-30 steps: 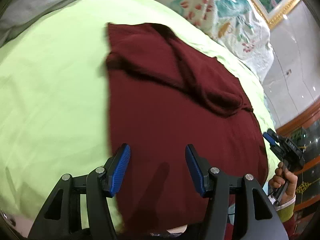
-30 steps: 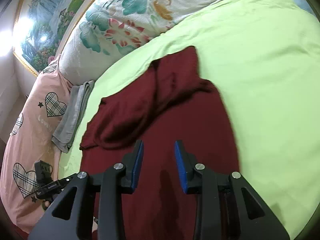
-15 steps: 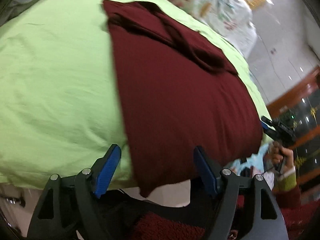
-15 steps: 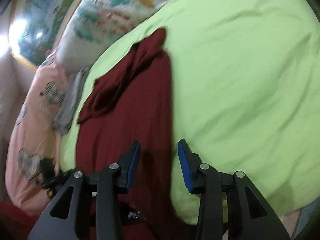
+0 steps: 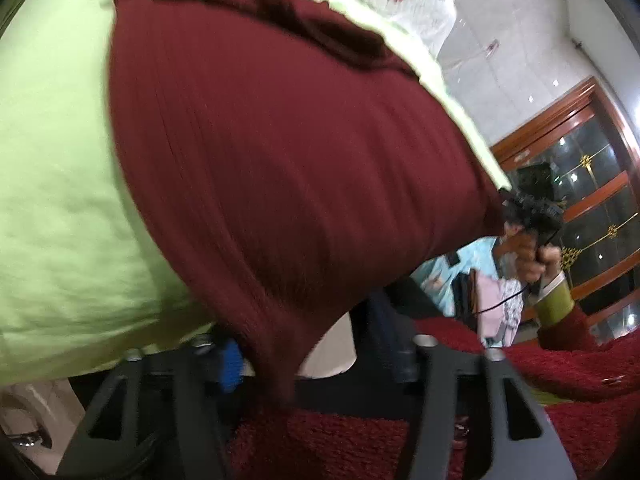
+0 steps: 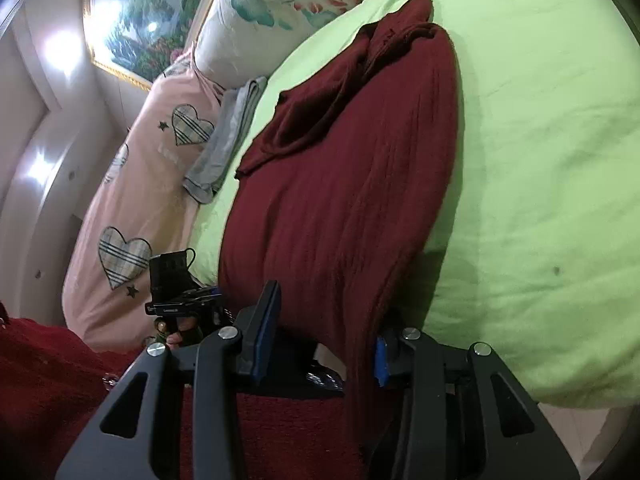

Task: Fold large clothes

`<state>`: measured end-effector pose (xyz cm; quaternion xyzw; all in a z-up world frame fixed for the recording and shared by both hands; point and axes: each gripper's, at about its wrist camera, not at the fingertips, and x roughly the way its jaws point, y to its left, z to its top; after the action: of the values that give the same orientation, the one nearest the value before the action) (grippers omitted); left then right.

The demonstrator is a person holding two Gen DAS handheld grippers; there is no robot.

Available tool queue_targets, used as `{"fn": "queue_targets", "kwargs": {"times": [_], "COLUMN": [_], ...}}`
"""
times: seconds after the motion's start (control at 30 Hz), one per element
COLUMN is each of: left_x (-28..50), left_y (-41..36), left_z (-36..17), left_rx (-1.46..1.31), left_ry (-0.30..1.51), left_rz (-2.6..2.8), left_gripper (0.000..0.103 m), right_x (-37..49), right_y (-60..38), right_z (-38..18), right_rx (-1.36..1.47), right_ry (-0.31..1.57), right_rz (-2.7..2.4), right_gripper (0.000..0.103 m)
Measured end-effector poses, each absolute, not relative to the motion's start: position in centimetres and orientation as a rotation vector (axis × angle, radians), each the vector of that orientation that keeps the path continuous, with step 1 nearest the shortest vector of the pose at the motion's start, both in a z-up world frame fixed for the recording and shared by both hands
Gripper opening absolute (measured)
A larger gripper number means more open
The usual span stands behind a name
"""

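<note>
My left gripper (image 5: pixel 316 364) sits at the bottom of its own view with its jaws closing; the hanging bottom corner of the maroon sweater (image 5: pixel 280 168) drops between them, but blur hides whether the pads press on it yet. My right gripper (image 6: pixel 316 344) has its jaws apart at the bottom of its view, and the sweater's other bottom corner hangs down between them, lying close against the right pad while the left pad stands clear of the cloth.

A second ago both grippers looked down on the sweater from above, with the hem spread under them on the bed. Now both have dropped to the near edge of the bed (image 6: pixel 540 200) and the hem dangles in front of the cameras, so I judge I am taking hold of the two bottom corners, ready to carry the hem up toward the collar for the next fold.

Just beyond my left jaws, at the lower right of the left view, my right hand (image 5: pixel 536 256) holds its gripper by the sweater's far corner. In the right view, my left hand's gripper shows at lower left, beside the sweater's edge.

Farther up, the sweater lies lengthwise on the lime-green sheet, a ribbed knit, its body smooth and flat. At the far end, toward the top of both views, the sleeves are folded in and bunched across the chest. Beyond it sit a pink heart-print pillow (image 6: pixel 132 184), a grey folded cloth (image 6: pixel 228 136) and a floral pillow (image 6: pixel 280 4).
</note>
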<state>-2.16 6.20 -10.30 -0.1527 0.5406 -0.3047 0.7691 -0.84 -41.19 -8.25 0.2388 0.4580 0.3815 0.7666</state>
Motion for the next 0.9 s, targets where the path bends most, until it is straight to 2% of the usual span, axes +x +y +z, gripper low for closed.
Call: {"fn": "queue_targets", "kwargs": {"times": [0.07,0.1,0.13,0.2,0.6,0.77,0.9], "left_x": [-1.8,-1.9,-2.0,-2.3,-1.6,1.7,6.4], "left_y": [6.0,6.2,6.3,6.5,11.0,11.8,12.1], "left_z": [-11.3,-11.3,-11.2,-10.1,0.4,5.0,6.9], "left_rx": [-0.327,-0.324,-0.321,-0.317,-0.434,-0.459,-0.465], "left_ry": [1.212,1.212,1.202,1.166,0.846,0.688,0.635], "left_rz": [-0.636,-0.626,-0.618,-0.607,-0.479,-0.425,-0.371], "left_gripper": [0.014,0.010,0.005,0.005,0.003,0.003,0.003], "right_x": [-0.7,-0.7,-0.7,-0.8,1.5,6.1,11.0], "right_y": [-40.9,-40.9,-41.0,-41.4,-41.7,-40.4,-39.8], "right_z": [-8.3,-8.2,-8.1,-7.8,-1.4,2.4,3.7], "right_rx": [0.487,0.461,0.440,0.442,0.627,0.656,0.669], "right_ry": [1.005,1.008,1.011,0.989,0.682,0.571,0.554], "right_rz": [0.816,0.800,0.782,0.776,0.875,0.867,0.800], "right_gripper": [0.029,0.014,0.009,0.006,0.005,0.005,0.005]}}
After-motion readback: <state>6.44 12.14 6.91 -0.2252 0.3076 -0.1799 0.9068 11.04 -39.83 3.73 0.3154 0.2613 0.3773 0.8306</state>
